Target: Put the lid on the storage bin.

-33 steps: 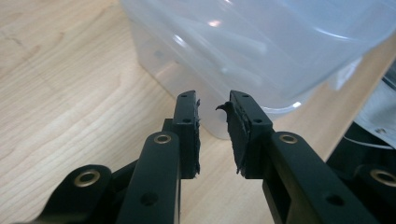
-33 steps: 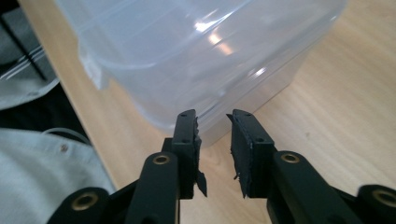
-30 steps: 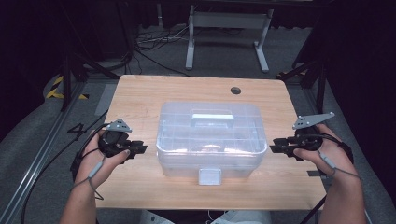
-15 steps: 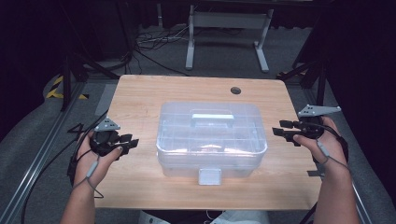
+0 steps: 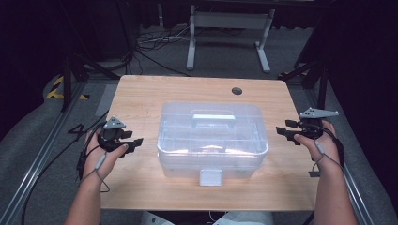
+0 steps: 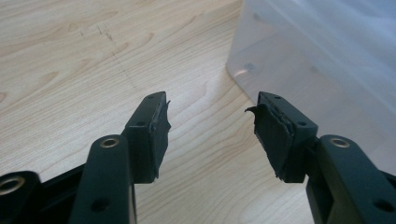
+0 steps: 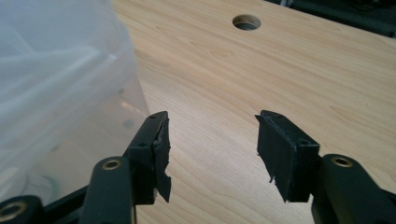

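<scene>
1. High view: a clear plastic box [image 5: 213, 138] sits mid-table [image 5: 141, 93], lid on. The left gripper [image 5: 136, 141] and right gripper [image 5: 280, 131] flank it, apart from its sides.
2. Left gripper view: the jaws, just opening, stand wide with nothing between them; the box is ahead at right.
3. Right gripper view: the jaws likewise spread, empty, with the box at left.

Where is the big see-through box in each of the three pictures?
High view: the clear plastic box sits in the middle of the wooden table, lid on, latch toward the person.
Left gripper view: the box is at the upper right, past the open tongs.
Right gripper view: the box is at the left.
Shared landmark: the round hole in the table, also at the top of the right gripper view.
</scene>
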